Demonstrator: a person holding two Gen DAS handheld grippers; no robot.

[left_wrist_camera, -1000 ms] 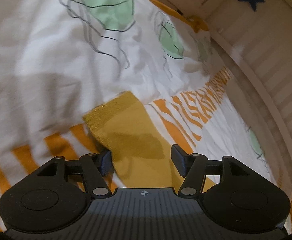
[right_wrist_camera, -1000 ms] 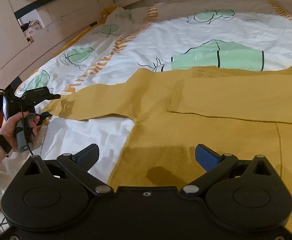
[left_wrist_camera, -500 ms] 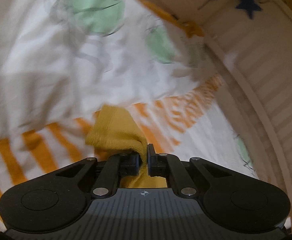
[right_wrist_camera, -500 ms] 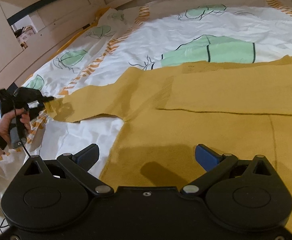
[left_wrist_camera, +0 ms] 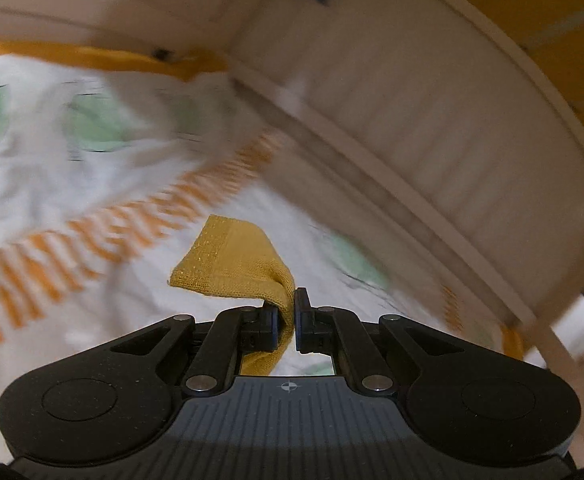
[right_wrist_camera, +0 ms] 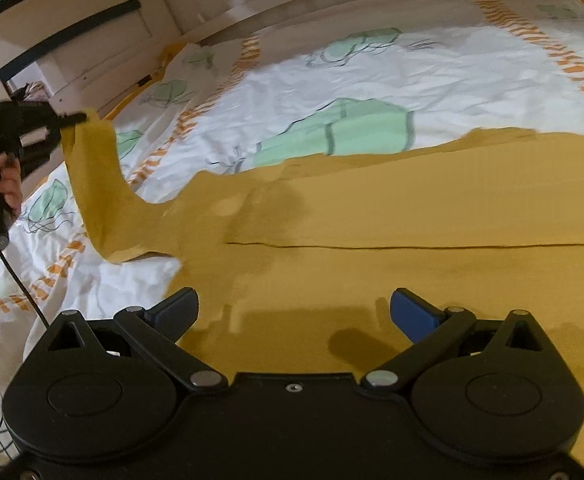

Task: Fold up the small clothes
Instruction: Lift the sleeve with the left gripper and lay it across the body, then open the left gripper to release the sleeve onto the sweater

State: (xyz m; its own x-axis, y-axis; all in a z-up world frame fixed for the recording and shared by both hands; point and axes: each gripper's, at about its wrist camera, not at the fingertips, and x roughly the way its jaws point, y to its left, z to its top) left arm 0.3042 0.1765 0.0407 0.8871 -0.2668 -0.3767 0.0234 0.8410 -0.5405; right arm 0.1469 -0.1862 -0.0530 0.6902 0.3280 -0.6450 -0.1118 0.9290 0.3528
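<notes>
A mustard-yellow knit sweater (right_wrist_camera: 392, 216) lies spread on the bed; its far sleeve is folded across the body. My left gripper (left_wrist_camera: 287, 316) is shut on the cuff of the left sleeve (left_wrist_camera: 231, 260) and holds it lifted above the bedding. In the right wrist view the left gripper (right_wrist_camera: 67, 120) shows at far left with the sleeve (right_wrist_camera: 99, 184) hanging from it. My right gripper (right_wrist_camera: 294, 312) is open and empty, low over the sweater's lower body.
The white duvet (right_wrist_camera: 332, 72) has green jellyfish prints and orange striped bands. A pale slatted bed frame (left_wrist_camera: 432, 120) curves along the right of the left wrist view. A white headboard with dark trim (right_wrist_camera: 75, 40) stands at the back left.
My left gripper closed on the sleeve cuff and lifted it off the bedding. The right gripper stayed open and moved lower and nearer over the sweater body.
</notes>
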